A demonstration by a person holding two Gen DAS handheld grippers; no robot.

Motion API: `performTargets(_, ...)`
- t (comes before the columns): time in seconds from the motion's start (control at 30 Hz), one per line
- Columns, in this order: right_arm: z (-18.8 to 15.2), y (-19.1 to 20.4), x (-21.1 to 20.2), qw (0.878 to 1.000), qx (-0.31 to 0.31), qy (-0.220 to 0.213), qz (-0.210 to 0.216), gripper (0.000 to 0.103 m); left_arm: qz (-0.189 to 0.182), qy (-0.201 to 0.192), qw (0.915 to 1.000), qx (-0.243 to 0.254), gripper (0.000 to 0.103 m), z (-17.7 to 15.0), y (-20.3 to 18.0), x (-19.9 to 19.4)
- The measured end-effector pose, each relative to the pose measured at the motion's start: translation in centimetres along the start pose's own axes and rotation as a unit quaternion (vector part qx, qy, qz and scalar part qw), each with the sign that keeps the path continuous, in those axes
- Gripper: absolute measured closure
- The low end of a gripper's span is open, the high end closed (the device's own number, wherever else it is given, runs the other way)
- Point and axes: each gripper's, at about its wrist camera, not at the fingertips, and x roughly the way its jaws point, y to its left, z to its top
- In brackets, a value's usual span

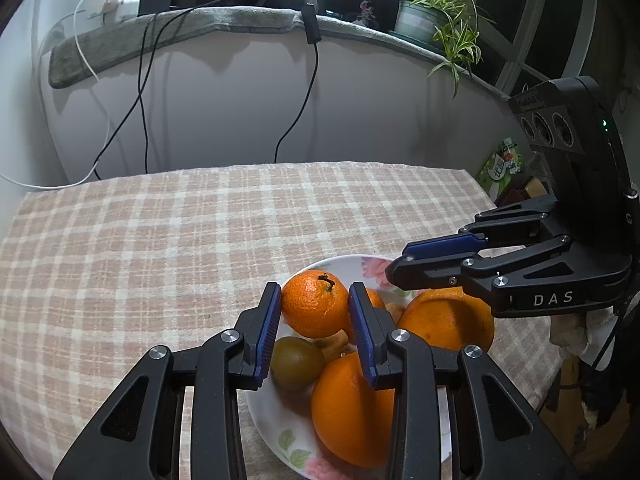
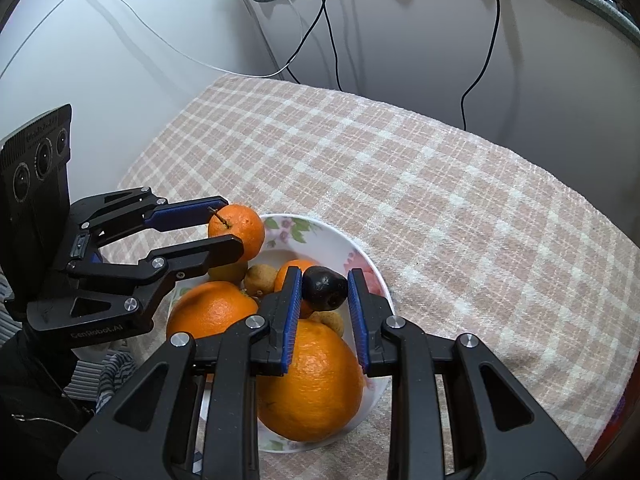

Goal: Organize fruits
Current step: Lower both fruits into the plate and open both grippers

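The left gripper (image 1: 314, 312) is clamped across the sides of a small mandarin (image 1: 315, 304) with a stub of stem, at lower centre of the left wrist view, its blue pads pressed to the peel on both flanks; in the right wrist view the same fruit sits between those fingers at centre left, seemingly raised above the rim of the floral plate (image 2: 320, 236), though whether it is fully clear of the pile I cannot tell; the right gripper (image 2: 324, 292) brackets a dark, roundish fruit (image 2: 324, 286) at centre frame, the pads close on either side, but whether they press it or merely flank it I cannot tell; the plate rests on the checked cloth of the surface (image 2: 440, 208) and carries two large oranges (image 2: 310, 380), a greenish kiwi (image 1: 297, 362) and smaller brownish fruits heaped together.

The mandarin should be light, with loose, yielding peel that dents under pressure; a moderate grip across its widest girth suits it, away from the stem; the dark fruit looks smooth and may slip, so hold it at mid-body; the large oranges will likely be heavier and firm, and may roll when neighbours leave.
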Motion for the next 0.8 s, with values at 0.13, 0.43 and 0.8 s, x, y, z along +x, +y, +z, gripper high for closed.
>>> performTargets(0.13, -0.03, 0.02, -0.06, 1.0, -0.001, 0.0, -0.002, 0.079, 0.0, 0.0, 1.0, -0.001, 0.069, -0.04, 0.04, 0.0)
performTargets(0.43, -0.17, 0.08, -0.43, 1.0, -0.003, 0.0, -0.002, 0.078, 0.0, -0.001, 1.0, -0.001, 0.069, -0.05, -0.15, -0.06)
performTargets(0.8, -0.13, 0.1, -0.49, 1.0, -0.003, 0.001, -0.003, 0.077, -0.002, -0.007, 1.0, 0.003, 0.061, 0.11, -0.44, -0.52)
